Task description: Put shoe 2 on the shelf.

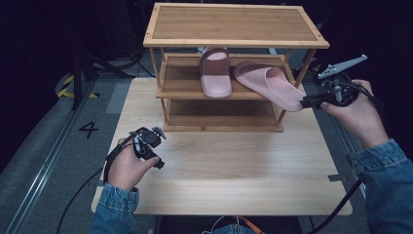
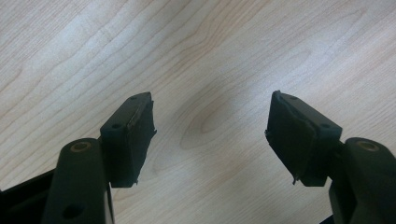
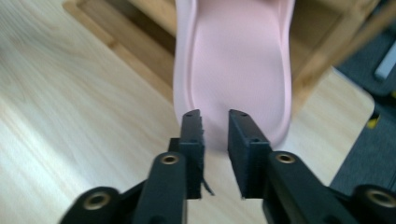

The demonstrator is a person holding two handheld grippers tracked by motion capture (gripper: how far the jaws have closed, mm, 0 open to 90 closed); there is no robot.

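A wooden rack (image 1: 237, 43) is standing on the counter (image 1: 229, 165), with one pink slipper (image 1: 215, 71) sitting on its middle shelf. A second pink slipper (image 1: 269, 83) is lying tilted, toe on that shelf, heel jutting past the rack's right side. The right gripper (image 1: 304, 103) is clamping that heel. The left gripper (image 1: 157, 134) is hovering above the bare counter, jaws spread wide.

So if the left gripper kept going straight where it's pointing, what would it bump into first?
Most likely the light wooden tabletop: the left gripper, jaws wide open, has bare wood ahead of it.
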